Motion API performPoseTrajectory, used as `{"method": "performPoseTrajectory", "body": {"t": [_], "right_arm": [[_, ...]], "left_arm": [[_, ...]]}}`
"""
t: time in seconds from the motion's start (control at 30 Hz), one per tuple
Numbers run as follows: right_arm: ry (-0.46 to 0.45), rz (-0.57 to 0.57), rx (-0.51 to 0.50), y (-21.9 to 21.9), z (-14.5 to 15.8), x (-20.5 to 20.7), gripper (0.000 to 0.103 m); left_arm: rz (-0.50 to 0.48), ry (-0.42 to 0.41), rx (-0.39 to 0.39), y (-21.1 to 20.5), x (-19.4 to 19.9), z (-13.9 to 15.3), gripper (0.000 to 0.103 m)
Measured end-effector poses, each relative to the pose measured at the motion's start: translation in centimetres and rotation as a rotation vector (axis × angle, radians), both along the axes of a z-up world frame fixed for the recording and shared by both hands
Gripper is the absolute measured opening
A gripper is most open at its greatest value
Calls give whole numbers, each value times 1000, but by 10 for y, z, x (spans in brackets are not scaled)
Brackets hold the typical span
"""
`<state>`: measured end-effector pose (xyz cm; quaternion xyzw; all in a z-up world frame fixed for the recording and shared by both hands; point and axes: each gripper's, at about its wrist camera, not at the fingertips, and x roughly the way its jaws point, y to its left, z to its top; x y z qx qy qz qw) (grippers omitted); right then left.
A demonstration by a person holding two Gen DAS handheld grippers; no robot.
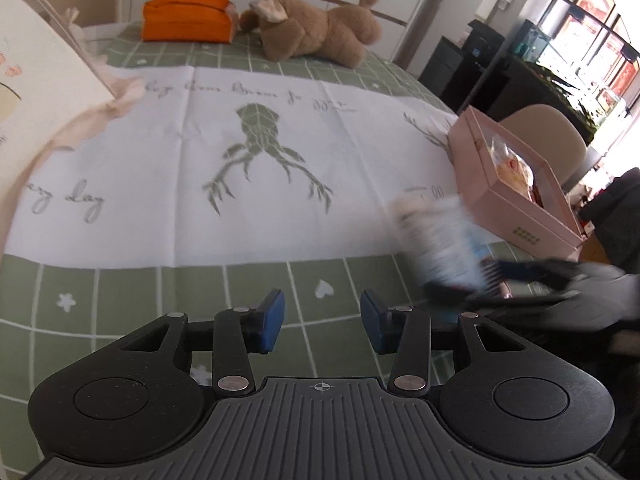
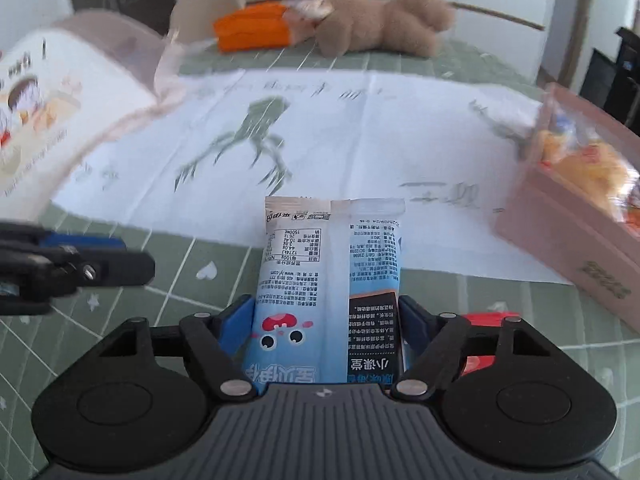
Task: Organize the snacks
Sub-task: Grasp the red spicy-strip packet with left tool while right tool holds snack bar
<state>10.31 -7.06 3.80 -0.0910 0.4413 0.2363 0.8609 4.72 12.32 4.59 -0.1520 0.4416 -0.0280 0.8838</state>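
Note:
A blue-and-white snack packet [image 2: 332, 264] stands upright between the blue pads of my right gripper [image 2: 326, 308], which is shut on its lower half. In the left wrist view the same packet [image 1: 436, 240] is a blur at the right, with the right gripper [image 1: 500, 280] below it. My left gripper [image 1: 322, 320] hovers over the green checked tablecloth, open, with nothing between its pads. It shows at the left edge of the right wrist view [image 2: 80, 260]. A pink box [image 1: 480, 168] holding wrapped snacks sits at the table's right side [image 2: 560, 240].
A red packet [image 2: 486, 320] lies under my right gripper's right finger. A brown plush toy [image 1: 316, 28] and an orange pouch [image 1: 184, 20] lie at the far edge. A cream printed bag [image 1: 36, 68] with a ribbon stands at the left. A beige chair [image 1: 544, 124] is behind the pink box.

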Motion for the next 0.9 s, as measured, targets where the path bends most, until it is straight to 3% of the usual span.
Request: {"method": "performPoseTrajectory", "body": {"t": [0.1,0.17,0.23,0.33,0.43,0.57,0.67,0.8,0.9], "right_arm": [[-36,-66,16,-36,19,-2,77],[-67,-128,-34,-63,21,-3,77],[-87,-199,-102,-88,15,-7,78],[-40,-303,-146,-120,-4,-10,78],[-14,-337,-140,-125,-15,-21,78],[8,-301,-45,-106,-20,-42,82],[-41,-292,-58,-89,-25,-56,85],[-71,-357,-51,-101,-29,-62,90],[-87,-425,-56,-121,-32,-72,101]], "left_arm": [[-49,10,-12,-14,4,-4,47],[-95,15,-19,-28,6,-7,47],[-151,19,-26,-45,9,-9,47],[-229,28,-37,-69,11,-12,47],[-280,36,-37,-87,13,-14,47],[-317,29,-12,-104,14,-11,47],[-354,13,52,-120,14,-7,47],[-419,2,165,-147,15,-9,47],[-457,13,254,-168,18,-18,47]]}}
